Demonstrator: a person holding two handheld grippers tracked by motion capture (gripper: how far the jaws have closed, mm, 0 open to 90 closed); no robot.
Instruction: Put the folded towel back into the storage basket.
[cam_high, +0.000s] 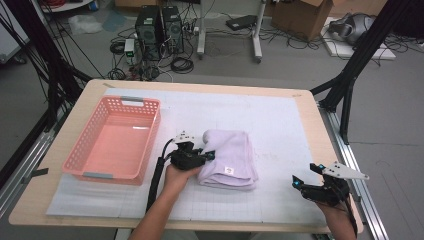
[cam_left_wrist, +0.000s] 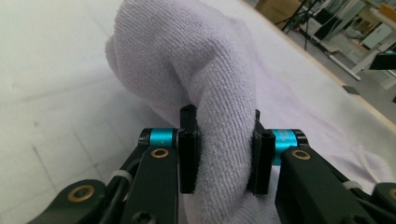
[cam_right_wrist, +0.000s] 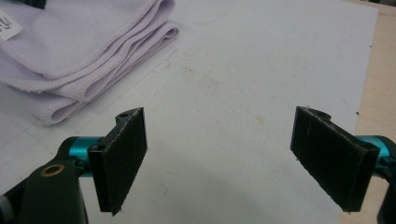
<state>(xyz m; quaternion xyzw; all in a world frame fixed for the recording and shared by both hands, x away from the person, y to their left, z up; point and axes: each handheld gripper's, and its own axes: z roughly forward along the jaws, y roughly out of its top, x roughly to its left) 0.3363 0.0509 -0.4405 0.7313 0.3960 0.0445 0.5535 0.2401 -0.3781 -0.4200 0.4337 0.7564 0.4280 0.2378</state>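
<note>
We are working with a soft, light purple towel (cam_high: 229, 157) that lies folded on the white mat (cam_high: 280, 125) in the middle of the desk (cam_high: 310, 107), just to the right of the pink basket (cam_high: 116, 137). Our left gripper (cam_high: 207, 154) has its jaws squeezed on a thick fold at the towel's left edge, and in the left gripper view the fluffy cloth (cam_left_wrist: 219, 93) bulges up between the two black pads. Our right gripper (cam_high: 300, 182) waits near the right front corner of the desk, well apart from the towel, with its jaws spread wide and nothing in them. We think the towel will be light and easy to lift. It is floppy, not stiff, so it will droop and may come unfolded if we hold only one spot. It will not break, and its fuzzy skin should not slip out of the pads. A good place to hold it is a thick folded edge, where many layers lie together, like the stacked edges in the right gripper view (cam_right_wrist: 84, 60). Taking a second edge with the other jaws would help keep it neat. A small white tag (cam_high: 229, 171) sits on top near the front. It has some marks on it, but they are too tiny for us to read.
</note>
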